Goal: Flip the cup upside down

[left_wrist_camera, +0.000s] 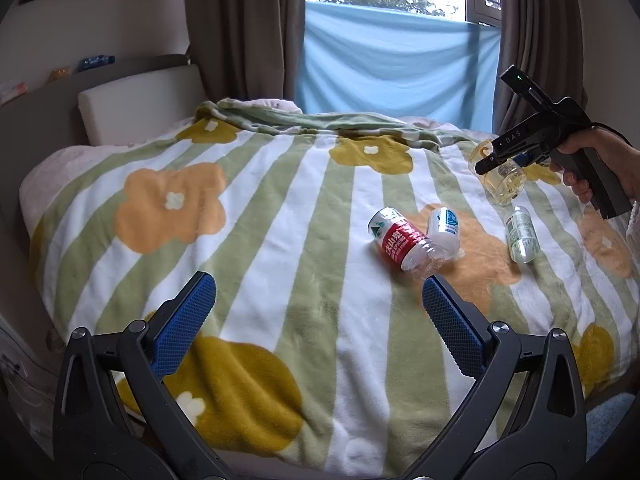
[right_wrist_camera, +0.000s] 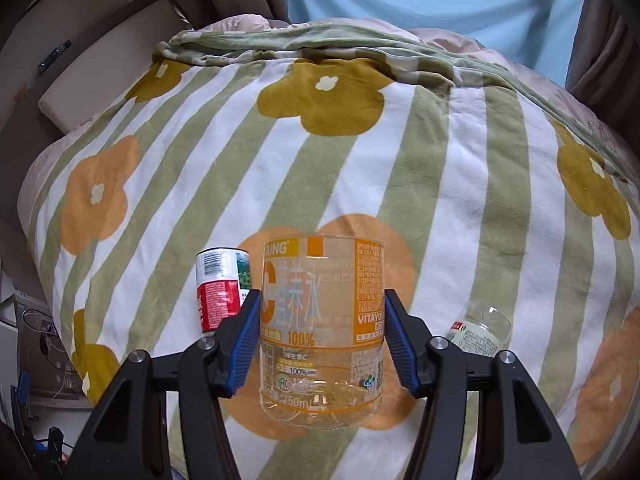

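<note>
The cup [right_wrist_camera: 322, 328] is a clear, thin-walled plastic one that looks cut from a 250 ml drink bottle: orange bands and print run around its wall, "VITAYOUNG" lettering and "100%" can be read, and a moulded base shows at the end nearer the camera. It is empty, so I judge it very light, and the thin wall should flex and dent if squeezed hard. The printed film looks smooth and likely slippery. The mid-wall, where it is held now, seems the sensible place to grip: firm enough not to slide through a turn, gentle enough not to crush it.

The right gripper [right_wrist_camera: 322, 334] has its jaws pinching the cup across the middle of the wall, one blue pad on each side. In the left wrist view the cup [left_wrist_camera: 502, 178] is lifted clear of the bed's flower-and-stripe blanket [left_wrist_camera: 280, 216], tilted, held by the right gripper [left_wrist_camera: 494, 164].

Relative to the cup, a red-labelled bottle piece [right_wrist_camera: 222, 288] lies on the blanket to its left and a clear, green-labelled one [right_wrist_camera: 478, 330] to its right. The left gripper [left_wrist_camera: 320, 312] hovers over the blanket, well apart from the cup, jaws spread and holding nothing.
</note>
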The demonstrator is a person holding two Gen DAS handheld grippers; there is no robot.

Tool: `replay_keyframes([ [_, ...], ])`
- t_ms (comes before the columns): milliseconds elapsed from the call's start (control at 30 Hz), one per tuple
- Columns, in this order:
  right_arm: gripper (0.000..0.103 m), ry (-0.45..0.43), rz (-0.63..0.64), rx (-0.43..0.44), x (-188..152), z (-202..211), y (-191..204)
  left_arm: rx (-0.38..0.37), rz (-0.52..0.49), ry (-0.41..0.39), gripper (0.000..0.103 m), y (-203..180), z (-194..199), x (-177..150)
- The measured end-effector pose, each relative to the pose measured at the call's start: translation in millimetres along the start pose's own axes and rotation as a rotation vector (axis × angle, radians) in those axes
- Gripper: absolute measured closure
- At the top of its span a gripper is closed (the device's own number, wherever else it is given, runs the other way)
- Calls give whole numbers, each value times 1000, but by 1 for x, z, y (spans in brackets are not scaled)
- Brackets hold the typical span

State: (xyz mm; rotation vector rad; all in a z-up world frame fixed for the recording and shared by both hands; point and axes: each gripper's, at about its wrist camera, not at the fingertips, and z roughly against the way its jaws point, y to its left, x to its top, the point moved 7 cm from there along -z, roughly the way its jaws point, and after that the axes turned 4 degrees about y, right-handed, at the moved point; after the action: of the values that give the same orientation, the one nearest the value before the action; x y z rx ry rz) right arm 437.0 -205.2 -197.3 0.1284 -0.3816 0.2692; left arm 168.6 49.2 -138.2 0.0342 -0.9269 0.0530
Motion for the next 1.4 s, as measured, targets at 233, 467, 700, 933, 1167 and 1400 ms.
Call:
replay_keyframes([
  [233,49,9,138,49,-70,21,64,-16,3,-13,0,2,22,-6],
  [467,49,131,239,47,-136,-40,103,-22,-5,3,0,2,27,-13],
  [700,48,179,200,74,-152,-90,101,-15,-2,28,0,6,22,-21],
  [933,13,173,166,107,-153,-99,98,-9,-8,50,0,4,18,-24],
  [1167,0,36,152,135,-164,-54,94,-48,-16,88,0,-10,15,-18],
  [1400,0,-140,77,75,-206,17,68,-192,-50,295,0,-68,-36,-8],
])
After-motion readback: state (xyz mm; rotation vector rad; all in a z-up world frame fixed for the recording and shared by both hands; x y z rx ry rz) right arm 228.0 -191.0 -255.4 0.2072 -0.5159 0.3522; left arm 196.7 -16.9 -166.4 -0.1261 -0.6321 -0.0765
